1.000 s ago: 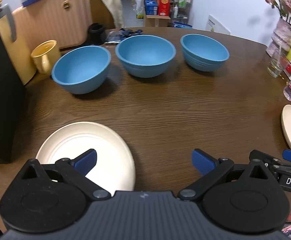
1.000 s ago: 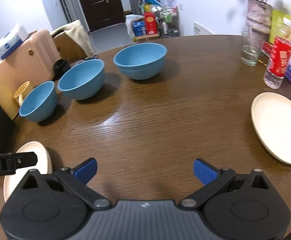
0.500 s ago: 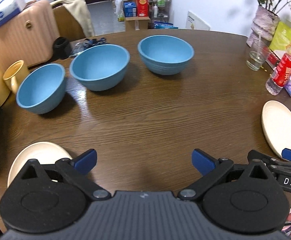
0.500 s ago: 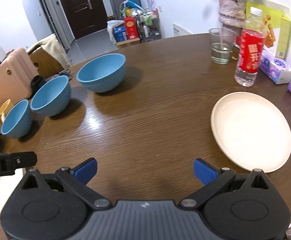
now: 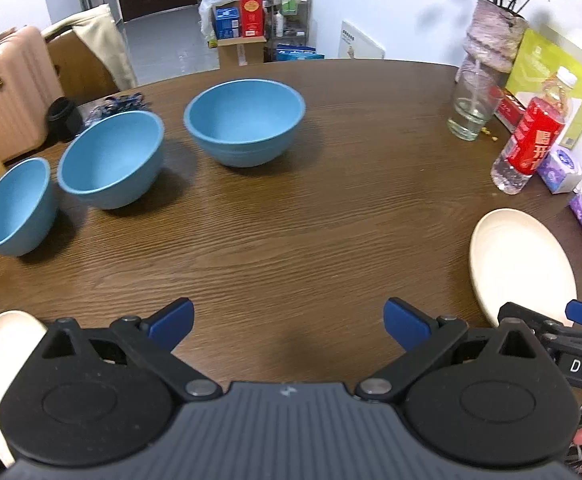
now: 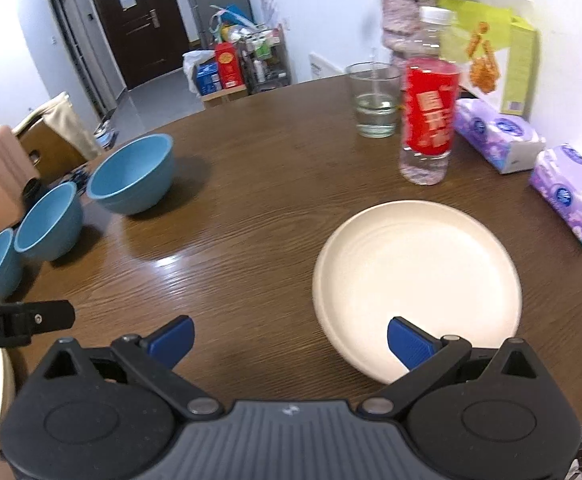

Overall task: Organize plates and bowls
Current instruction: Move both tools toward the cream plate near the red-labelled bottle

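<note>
Right tool [image 6: 289,338] spread wide — one fingertip [image 6: 409,344] over the cream plate [image 6: 415,276].

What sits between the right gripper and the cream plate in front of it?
Nothing visible. The right gripper is open, its right finger already over the near rim of the plate, with only bare table around. The bottle and glass stand beyond the plate.

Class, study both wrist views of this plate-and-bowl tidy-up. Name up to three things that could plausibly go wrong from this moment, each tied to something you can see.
1. The open right gripper faces the cream plate; the red-labelled bottle and water glass stand just beyond and might be knocked.
2. The plate lies flat on the table, so fingers may slip off its low rim.
3. The three blue bowls sit close together; lifting one could bump its neighbour.
</note>
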### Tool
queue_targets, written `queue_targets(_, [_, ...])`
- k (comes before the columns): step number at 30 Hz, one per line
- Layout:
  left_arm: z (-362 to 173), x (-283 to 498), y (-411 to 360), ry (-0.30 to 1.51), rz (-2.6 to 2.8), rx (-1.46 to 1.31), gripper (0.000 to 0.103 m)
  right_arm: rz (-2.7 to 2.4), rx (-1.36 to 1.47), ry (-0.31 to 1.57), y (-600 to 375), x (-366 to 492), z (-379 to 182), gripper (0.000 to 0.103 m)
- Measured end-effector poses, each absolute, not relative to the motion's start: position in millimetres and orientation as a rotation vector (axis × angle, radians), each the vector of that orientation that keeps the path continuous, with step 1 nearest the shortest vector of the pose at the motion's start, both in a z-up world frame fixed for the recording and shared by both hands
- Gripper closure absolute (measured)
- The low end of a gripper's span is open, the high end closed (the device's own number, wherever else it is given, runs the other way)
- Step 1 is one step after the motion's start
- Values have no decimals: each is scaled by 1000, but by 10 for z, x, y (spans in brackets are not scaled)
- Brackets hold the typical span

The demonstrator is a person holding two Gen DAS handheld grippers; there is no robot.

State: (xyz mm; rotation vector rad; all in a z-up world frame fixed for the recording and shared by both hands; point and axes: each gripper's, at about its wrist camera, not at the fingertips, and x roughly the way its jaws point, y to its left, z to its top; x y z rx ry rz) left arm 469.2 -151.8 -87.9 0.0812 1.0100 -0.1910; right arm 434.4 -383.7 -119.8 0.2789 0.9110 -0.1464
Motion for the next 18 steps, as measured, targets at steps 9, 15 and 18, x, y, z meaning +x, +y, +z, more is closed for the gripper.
queue_targets(9, [-956, 4827, -2086, 1026, -209, 76, 0, -197, 282, 913, -4473, 4441, -1254, 0])
queue_targets(15, [-1054, 4935, -2459, 1052, -223, 92, 0, -229, 275, 933, -4842, 4500, -1343, 0])
queue_targets(18, [-1103, 4982, -2621, 1062, -232, 96, 0, -244, 273, 943, -4994, 4511, -1390, 0])
